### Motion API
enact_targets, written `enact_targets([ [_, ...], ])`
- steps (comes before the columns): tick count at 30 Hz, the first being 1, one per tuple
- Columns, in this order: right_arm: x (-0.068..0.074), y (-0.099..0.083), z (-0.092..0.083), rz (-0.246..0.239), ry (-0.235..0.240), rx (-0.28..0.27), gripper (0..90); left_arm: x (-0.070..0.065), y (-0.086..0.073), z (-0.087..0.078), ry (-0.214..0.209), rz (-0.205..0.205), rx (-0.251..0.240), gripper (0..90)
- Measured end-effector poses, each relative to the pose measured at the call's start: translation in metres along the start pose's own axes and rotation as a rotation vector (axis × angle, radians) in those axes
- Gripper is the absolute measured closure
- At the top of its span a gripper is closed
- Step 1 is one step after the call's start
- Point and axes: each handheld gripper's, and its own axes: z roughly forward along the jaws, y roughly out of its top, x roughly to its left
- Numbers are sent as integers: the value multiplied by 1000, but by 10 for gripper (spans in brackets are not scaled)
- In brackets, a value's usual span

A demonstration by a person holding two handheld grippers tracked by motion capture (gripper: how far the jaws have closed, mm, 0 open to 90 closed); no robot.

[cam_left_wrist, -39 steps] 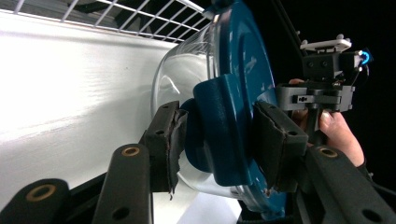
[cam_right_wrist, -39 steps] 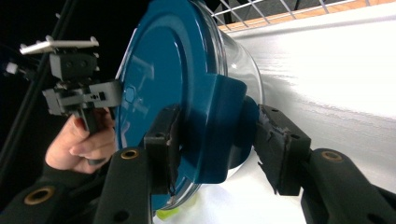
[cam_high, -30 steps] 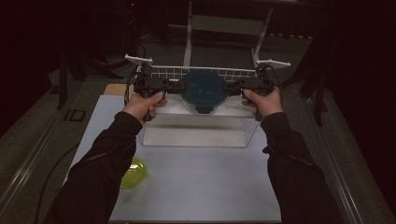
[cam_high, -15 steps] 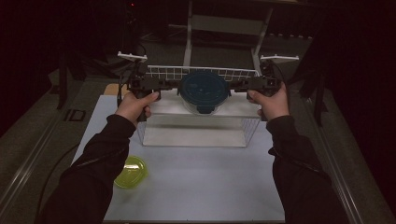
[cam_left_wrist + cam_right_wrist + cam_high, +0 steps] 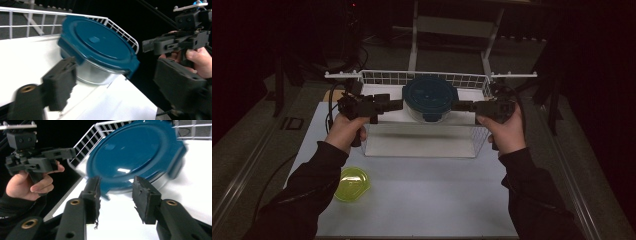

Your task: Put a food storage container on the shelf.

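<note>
left hand-held gripper (image 5: 399, 105): drawn back from the blue-lidded container (image 5: 430, 98), jaws just opened, nothing between them | right hand-held gripper (image 5: 457, 106): also pulled clear, jaws just narrowed, gap empty | container: released, resting in the white wire basket (image 5: 472, 80), formerly gripped from both sides

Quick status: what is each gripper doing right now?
Left gripper: jaws just opening, apart from the blue-lidded container, holding nothing.
Right gripper: open, jaws just closing, container's lid edge between them, not pinched.

The high view is dim, its edges sinking into black. Both gripper views are brighter, with motion blur and glare on the blue lid (image 5: 140, 157).
</note>
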Motion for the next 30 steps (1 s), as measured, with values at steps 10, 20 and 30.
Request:
enact_targets([
  [10,16,-25,25,-52,16,39,897,-20,-25,-10,59,108,-4,7],
  [20,14,-28,45,-39,10,58,899,-18,-58,-19,61,109,26,7],
  [30,9,-22,52,-28,-1,53,899,-15,-78,-26,65,116,29,7],
])
